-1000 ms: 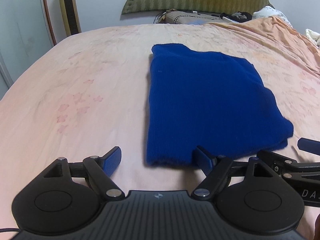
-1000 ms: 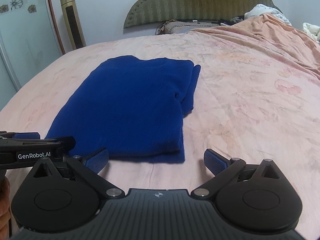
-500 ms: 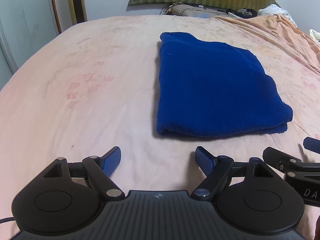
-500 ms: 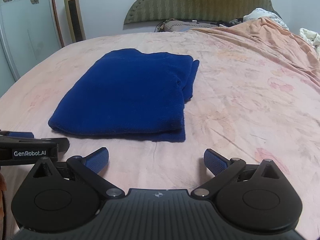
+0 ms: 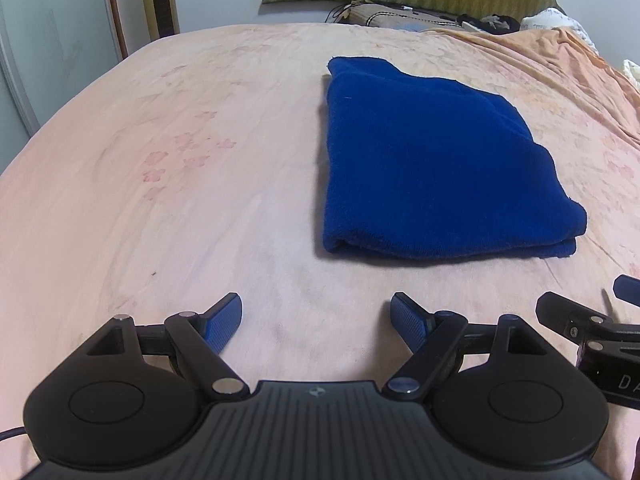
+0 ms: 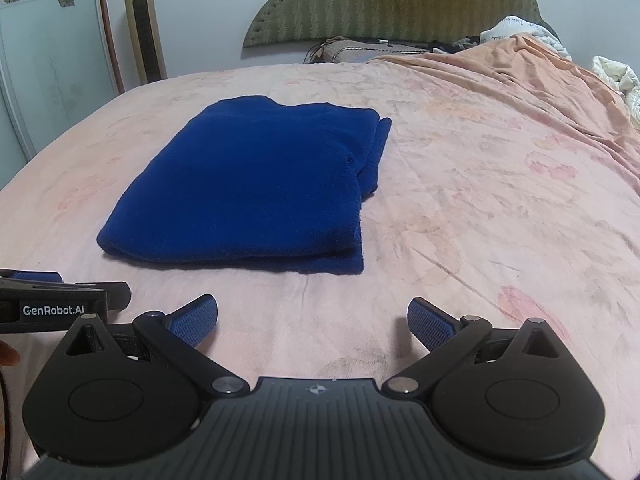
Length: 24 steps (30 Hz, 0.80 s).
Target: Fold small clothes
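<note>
Both claws, left (image 5: 316, 320) and right (image 6: 312, 320), wide and empty, backed off the sweater (image 5: 432, 160); fold probably finished on the bed (image 5: 180, 200).

Home bedrm: bed w/ pink sheet (image 6: 460, 184), padded headboard (image 6: 400, 4), tower fan (image 6: 144, 24).

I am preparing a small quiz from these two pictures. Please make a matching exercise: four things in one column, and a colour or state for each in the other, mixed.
1. blue garment
2. bedsheet
3. headboard
4. left gripper

a. olive green, striped
b. open, holding nothing
c. folded, lying flat
d. pink, faded flower print

Pairs: 1-c, 2-d, 3-a, 4-b
</note>
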Motion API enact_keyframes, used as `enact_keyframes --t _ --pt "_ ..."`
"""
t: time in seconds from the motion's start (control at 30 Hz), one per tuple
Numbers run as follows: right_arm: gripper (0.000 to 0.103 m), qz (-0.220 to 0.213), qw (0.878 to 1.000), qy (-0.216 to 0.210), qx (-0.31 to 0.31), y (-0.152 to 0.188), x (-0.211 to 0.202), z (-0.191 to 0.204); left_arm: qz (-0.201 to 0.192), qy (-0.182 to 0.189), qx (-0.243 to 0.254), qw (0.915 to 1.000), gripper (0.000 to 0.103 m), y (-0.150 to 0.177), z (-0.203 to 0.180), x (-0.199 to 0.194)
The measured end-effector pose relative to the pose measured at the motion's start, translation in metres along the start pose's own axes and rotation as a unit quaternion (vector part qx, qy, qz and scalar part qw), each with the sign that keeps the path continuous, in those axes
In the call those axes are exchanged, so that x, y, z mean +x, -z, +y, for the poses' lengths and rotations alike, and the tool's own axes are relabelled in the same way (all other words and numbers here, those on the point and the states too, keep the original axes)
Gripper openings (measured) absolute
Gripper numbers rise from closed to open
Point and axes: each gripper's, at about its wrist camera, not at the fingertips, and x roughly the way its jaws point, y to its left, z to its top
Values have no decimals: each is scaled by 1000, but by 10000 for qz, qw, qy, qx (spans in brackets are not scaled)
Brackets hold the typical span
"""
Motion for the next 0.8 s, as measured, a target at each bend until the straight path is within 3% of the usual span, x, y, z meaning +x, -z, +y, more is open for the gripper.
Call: enact_keyframes --t 0.8 --pt "103 58 10000 23 26 5 -4 3 4 45 -40 10000 82 4 5 0"
